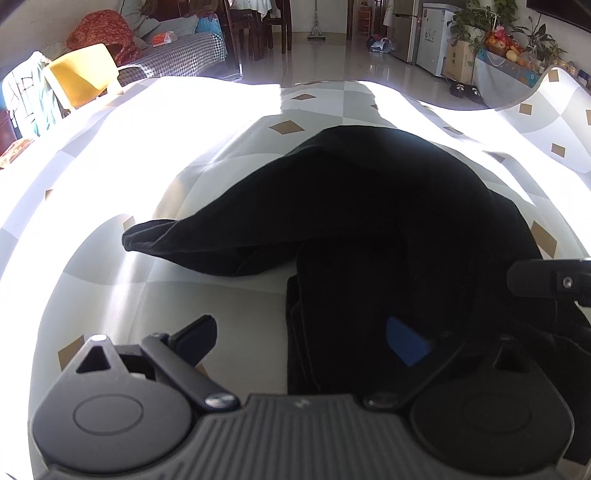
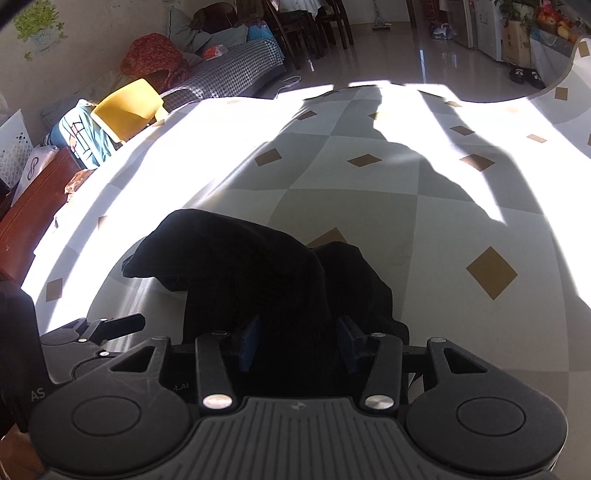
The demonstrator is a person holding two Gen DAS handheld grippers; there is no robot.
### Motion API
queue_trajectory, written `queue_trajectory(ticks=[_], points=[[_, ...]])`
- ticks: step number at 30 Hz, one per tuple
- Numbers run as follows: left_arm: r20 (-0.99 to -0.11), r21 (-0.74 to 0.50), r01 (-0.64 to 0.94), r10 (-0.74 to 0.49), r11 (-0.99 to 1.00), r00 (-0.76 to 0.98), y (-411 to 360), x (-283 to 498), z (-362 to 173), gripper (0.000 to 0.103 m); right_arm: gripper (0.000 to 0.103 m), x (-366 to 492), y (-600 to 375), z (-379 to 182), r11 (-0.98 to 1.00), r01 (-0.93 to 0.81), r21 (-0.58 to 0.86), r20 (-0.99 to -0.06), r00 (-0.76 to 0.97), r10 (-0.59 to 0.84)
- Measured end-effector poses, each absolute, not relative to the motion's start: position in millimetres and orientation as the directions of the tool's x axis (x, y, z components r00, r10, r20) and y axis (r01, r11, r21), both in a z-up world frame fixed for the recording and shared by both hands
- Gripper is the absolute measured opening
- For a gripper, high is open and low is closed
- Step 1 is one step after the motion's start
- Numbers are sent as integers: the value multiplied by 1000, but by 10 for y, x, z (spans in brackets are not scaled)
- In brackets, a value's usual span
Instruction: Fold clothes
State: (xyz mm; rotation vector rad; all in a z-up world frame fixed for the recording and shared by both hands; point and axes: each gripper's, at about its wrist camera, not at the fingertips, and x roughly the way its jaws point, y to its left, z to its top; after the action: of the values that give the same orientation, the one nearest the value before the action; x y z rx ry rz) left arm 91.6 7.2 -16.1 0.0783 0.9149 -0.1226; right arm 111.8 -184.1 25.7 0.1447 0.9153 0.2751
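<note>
A black garment (image 1: 369, 221) lies bunched on the bench (image 1: 147, 288), partly folded over itself, with one narrow end trailing off to the left in the left wrist view and a thicker doubled part running down towards the cameras. The bench is covered with a pale cloth (image 2: 369, 206) checked in grey and white with small brown diamonds, and strong sunlight falls across its far half while shadow covers the near part. The left tongs (image 1: 299, 336) are spread wide: the left finger stands over bare cloth, the blue-padded right finger sits over the edge of the garment, and nothing is pinched between them. The right tongs (image 2: 299, 343) stand part open with a fold of the garment rising between the two blue pads (image 2: 251, 339); the fabric is so dark that I cannot tell whether the pads press on it. Part of the right tongs shows at the right edge of the left view, just beside the garment. Beyond the bench, a yellow chair (image 2: 129, 107) stands at its far left edge, with a sofa (image 2: 236, 74) in a houndstooth cover behind it, dark dining chairs (image 1: 258, 29) further back, and a white fridge (image 1: 436, 37) and potted plants (image 1: 476, 18) on the right.
</note>
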Motion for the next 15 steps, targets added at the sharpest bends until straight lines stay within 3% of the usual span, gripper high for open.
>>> queue_trajectory(ticks=[9,15], points=[[-780,98,161,-24,982,625,-141,1042,-279,102,47,1163,-1699,135,969,-178,173,-779,576,246],[-793,101,113,12,988,609,-16,1053,-355,103,28,1186,-1584,20,978,-194,82,-793,582,182]])
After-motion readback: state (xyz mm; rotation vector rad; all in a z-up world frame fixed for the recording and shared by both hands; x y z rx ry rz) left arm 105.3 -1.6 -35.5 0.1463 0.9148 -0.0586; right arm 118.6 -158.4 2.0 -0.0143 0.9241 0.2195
